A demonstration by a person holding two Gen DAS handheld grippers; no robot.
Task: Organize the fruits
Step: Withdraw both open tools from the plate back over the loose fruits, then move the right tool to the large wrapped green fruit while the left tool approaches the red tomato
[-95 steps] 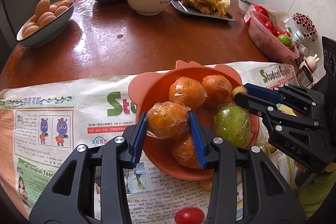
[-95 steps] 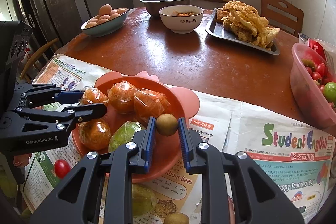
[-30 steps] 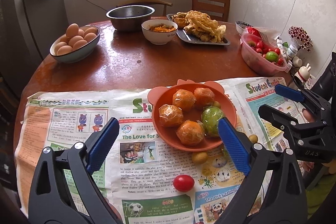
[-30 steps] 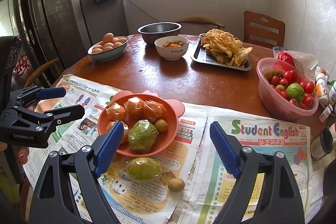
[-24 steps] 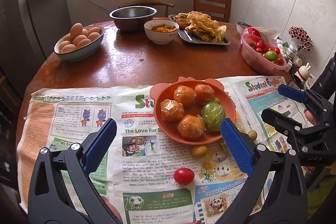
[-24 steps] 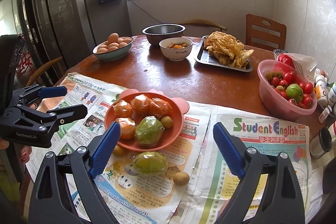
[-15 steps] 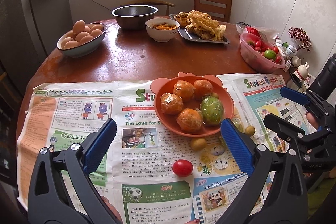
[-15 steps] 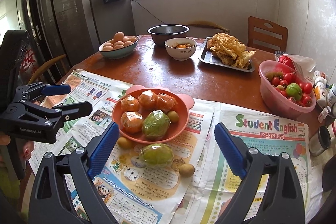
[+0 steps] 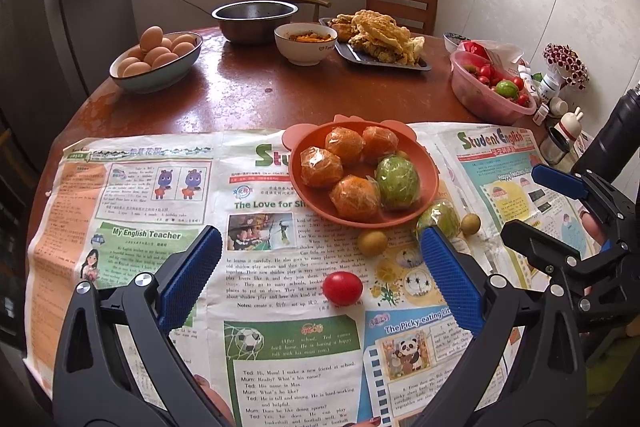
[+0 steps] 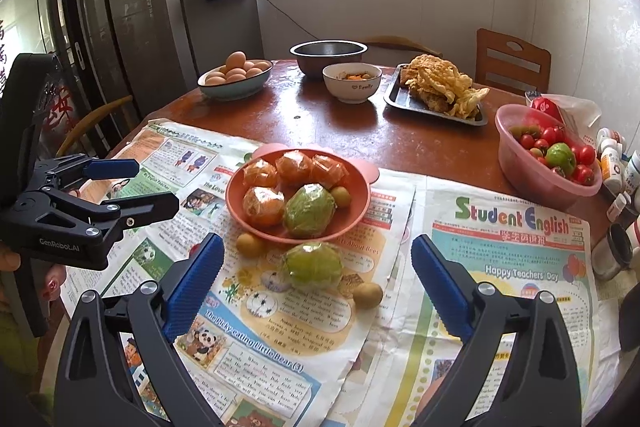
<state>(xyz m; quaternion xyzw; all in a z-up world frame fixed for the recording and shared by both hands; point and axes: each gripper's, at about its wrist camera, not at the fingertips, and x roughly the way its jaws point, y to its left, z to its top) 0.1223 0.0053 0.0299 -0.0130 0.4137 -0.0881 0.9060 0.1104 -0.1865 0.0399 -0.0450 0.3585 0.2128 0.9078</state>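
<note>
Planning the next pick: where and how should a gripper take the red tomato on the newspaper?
Grip the tomato across its middle, coming down from above. It is small, smooth and round, lying alone on the flat newspaper with bare paper all around, so pads can likely close on opposite sides without nudging other fruit.

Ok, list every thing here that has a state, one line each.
Left claw: open, empty.
Right claw: open, empty, jaws just widened.
Orange plate: holds four wrapped oranges, one wrapped green fruit, one small brown fruit.
Second green fruit: wrapped, loose on the newspaper.
Tomato: loose on the newspaper.
Egg bowl: full.
Steel bowl: contents hidden.
Pink tub: holds tomatoes and green fruit.
</note>
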